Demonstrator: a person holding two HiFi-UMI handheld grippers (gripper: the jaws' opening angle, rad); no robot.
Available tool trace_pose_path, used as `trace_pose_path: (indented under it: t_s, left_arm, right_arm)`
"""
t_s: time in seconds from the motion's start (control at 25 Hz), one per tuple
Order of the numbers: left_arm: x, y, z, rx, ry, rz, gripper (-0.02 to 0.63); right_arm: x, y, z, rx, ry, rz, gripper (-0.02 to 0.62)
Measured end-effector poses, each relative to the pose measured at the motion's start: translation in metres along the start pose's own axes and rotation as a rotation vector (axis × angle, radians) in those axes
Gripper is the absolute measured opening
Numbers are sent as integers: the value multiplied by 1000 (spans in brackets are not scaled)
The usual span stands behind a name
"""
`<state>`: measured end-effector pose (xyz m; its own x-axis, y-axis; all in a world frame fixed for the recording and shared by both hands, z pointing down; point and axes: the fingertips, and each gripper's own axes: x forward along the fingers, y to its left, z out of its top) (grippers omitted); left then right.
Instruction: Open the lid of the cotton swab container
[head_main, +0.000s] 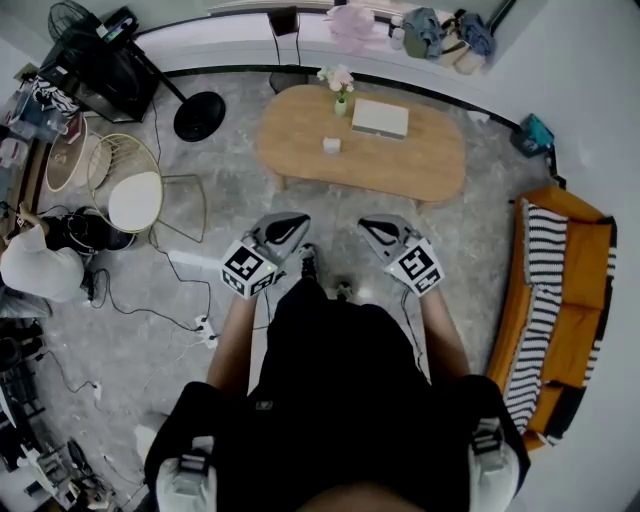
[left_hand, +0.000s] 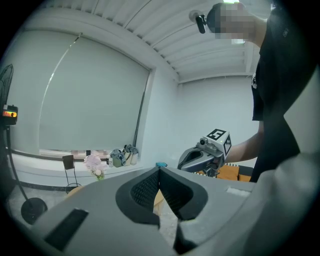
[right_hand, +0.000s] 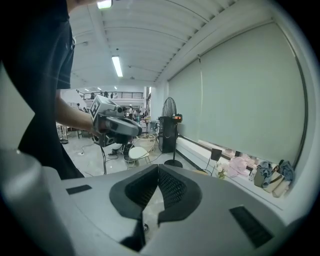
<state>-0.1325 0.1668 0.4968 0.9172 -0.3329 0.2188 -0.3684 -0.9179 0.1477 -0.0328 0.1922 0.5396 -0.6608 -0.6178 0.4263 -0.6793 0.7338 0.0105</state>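
Left gripper view shows the left gripper (left_hand: 159, 174) with its two dark ribbed pads closed tip to tip and nothing caught between them. In the right gripper view the right gripper (right_hand: 158, 173) is the same: pads pressed together at the tips, holding nothing.

In the head view both grippers are held out in front of the person's waist, side by side and apart from each other, each pointing forward and a little downward over the grey floor (head_main: 470, 240). Bare forearms run back from them to a black top. Each gripper sees the other off to its side, with the marker cube on its back.

The small white container (head_main: 331, 145) sits on the oval wooden table (head_main: 420, 165), which stands well ahead of both grippers. It is too small to make out its lid. Neither gripper touches it or the table. Just beyond it on the tabletop lies a flat pale box (head_main: 380, 118), and near the table's far edge stands a vase of flowers (head_main: 340, 86).

To the right of the table is an orange sofa (head_main: 585, 250) with a striped blanket (head_main: 540, 260) draped over it. To the left stand a round white chair (head_main: 135, 200) and a floor fan (head_main: 200, 116), with cables (head_main: 150, 312) trailing across the floor. A long window ledge (head_main: 230, 40) runs behind the table.
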Motion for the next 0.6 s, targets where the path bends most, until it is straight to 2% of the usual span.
trace_pose_path:
  t_s: [0.28, 0.6]
  left_arm:
    - [9, 34, 5, -3, 4, -24, 0]
    - [23, 82, 20, 7, 9, -76, 0]
  right_arm:
    - [23, -17, 5, -15, 24, -6, -5]
    - [50, -46, 15, 6, 63, -54, -5]
